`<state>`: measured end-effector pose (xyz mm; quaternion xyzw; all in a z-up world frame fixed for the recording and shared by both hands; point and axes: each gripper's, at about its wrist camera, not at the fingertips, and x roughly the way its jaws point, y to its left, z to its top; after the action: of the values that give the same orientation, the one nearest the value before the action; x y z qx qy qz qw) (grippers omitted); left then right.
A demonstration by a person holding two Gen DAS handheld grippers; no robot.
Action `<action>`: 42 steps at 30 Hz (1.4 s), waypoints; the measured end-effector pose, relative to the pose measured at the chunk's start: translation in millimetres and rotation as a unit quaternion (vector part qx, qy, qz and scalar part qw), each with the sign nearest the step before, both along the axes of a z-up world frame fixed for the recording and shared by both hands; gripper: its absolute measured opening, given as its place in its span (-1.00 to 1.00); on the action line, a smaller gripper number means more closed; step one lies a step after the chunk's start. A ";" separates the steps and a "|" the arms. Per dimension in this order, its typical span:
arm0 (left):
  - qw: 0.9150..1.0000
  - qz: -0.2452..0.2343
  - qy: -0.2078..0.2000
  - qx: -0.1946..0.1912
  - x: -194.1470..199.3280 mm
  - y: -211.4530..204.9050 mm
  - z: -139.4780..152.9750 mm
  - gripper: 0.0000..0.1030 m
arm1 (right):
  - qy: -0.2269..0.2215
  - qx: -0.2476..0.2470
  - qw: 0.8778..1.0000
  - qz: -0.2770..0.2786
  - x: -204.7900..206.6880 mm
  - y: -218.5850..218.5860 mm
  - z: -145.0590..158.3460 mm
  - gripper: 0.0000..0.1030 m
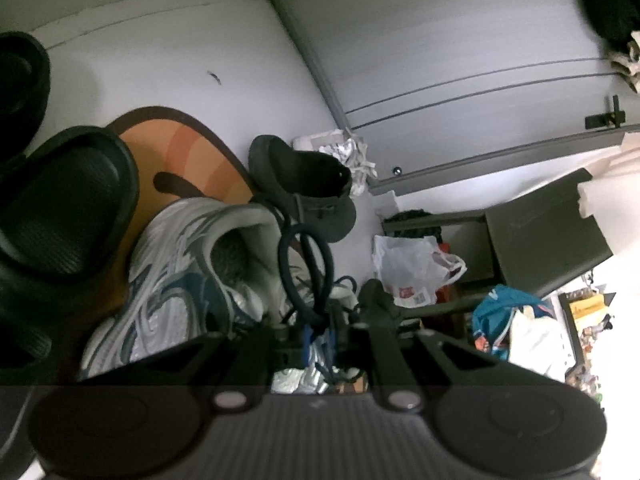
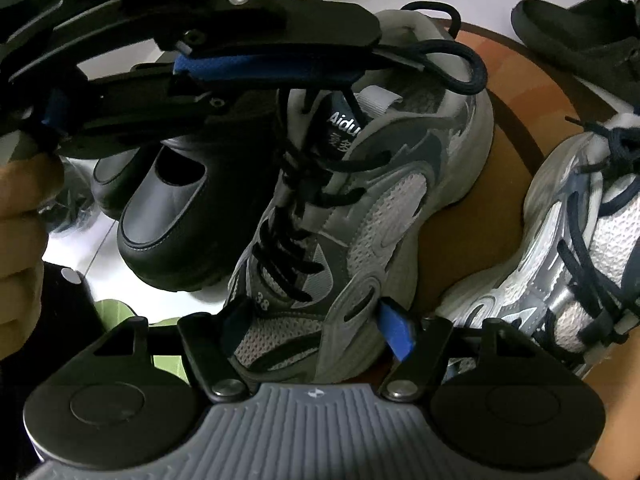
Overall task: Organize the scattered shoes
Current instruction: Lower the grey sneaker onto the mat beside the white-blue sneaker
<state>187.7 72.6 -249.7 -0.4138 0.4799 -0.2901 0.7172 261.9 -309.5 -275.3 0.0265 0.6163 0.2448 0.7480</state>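
Observation:
A grey mesh sneaker (image 2: 360,208) with dark laces lies on the orange mat (image 2: 480,184). My right gripper (image 2: 316,324) straddles its toe, and the blue pads (image 2: 396,332) press on both sides. My left gripper (image 2: 372,52) reaches in from the upper left, shut on a loop of that sneaker's dark blue lace (image 2: 464,68). In the left wrist view the left gripper (image 1: 316,336) pinches the lace loops (image 1: 308,264), with a silver, white and blue sneaker (image 1: 180,280) just left of the fingers. The matching sneaker (image 2: 580,240) lies at the right.
A black and grey leather shoe (image 2: 172,216) sits left of the held sneaker. A black clog (image 1: 304,184) lies at the mat's far edge. Black slides (image 1: 68,200) lie at the left. Grey cabinet doors (image 1: 460,60), plastic bags (image 1: 416,268) and a hand (image 2: 20,220) are in view.

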 end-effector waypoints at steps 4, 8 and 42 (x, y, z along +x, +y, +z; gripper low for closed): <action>1.000 -0.002 0.020 -0.002 2.9 -3.1 -7.3 -0.83 | 0.004 0.001 1.000 0.004 0.6 1.0 -3.0 0.42; 0.999 -0.005 0.030 0.011 6.6 -2.3 -11.5 -0.74 | 0.013 0.009 1.000 0.004 4.2 -2.1 -1.0 0.42; 0.997 0.017 -0.039 0.063 0.8 7.0 31.1 0.24 | -0.076 0.014 0.997 0.017 -23.9 -11.7 47.2 0.46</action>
<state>188.4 79.6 -218.6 -0.3646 0.4617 -0.2628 0.7648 238.0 -321.2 -228.1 0.0080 0.5543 0.2670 0.7883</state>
